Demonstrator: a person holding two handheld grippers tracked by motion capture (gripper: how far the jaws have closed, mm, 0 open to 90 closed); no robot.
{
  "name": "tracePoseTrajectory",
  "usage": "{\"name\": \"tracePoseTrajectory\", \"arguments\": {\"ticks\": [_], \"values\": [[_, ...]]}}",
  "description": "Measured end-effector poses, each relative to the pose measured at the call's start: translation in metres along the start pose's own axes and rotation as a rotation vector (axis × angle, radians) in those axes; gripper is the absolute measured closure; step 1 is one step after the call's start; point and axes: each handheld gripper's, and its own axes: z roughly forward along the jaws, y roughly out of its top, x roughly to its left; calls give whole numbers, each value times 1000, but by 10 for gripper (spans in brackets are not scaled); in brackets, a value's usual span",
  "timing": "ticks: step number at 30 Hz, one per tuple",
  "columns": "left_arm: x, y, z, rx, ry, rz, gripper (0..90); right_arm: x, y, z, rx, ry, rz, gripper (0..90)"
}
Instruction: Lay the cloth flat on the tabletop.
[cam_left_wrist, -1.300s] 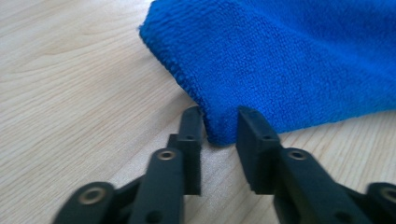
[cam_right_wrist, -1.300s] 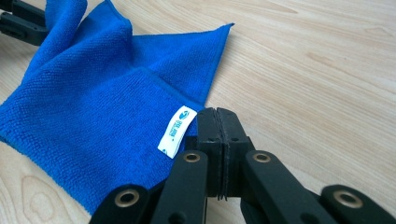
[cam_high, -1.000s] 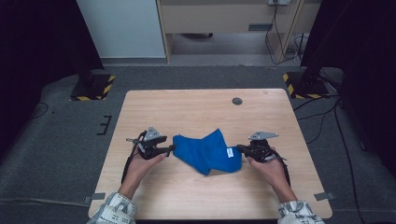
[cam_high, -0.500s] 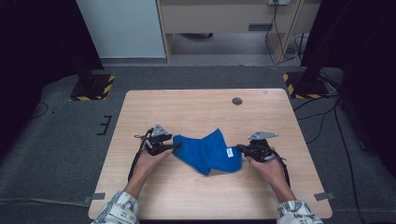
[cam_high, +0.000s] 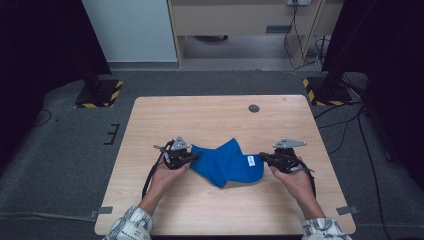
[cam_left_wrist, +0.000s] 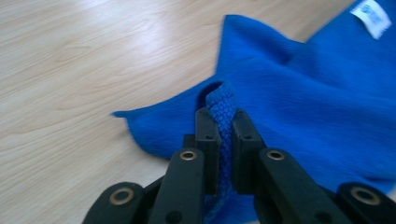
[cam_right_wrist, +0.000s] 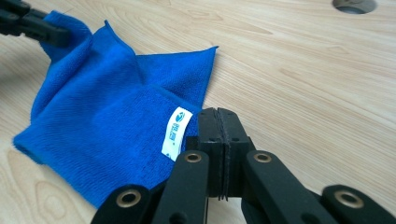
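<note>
Since a second ago the left gripper (cam_left_wrist: 219, 135) has slid in and its jaws have just been closing, now pinching a thin fold of the cloth (cam_high: 227, 162) mid-table. Right gripper (cam_right_wrist: 218, 140) clamps the opposite edge; a sharp pull could slip that small bite free.

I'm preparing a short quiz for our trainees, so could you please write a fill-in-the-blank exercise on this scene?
1. The cloth on the table is ____ in colour.
2. The left tongs are shut on a ____ of the cloth.
3. The small label sewn to the cloth is ____.
4. The right tongs sit next to that ____.

Missing words: blue; fold; white; label
</note>
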Motion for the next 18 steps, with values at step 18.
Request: {"name": "tracePoseTrajectory", "arguments": {"ticks": [18], "values": [[12, -26, -42, 50, 63, 7, 824, -8, 19, -5, -67, 2, -11, 897]]}}
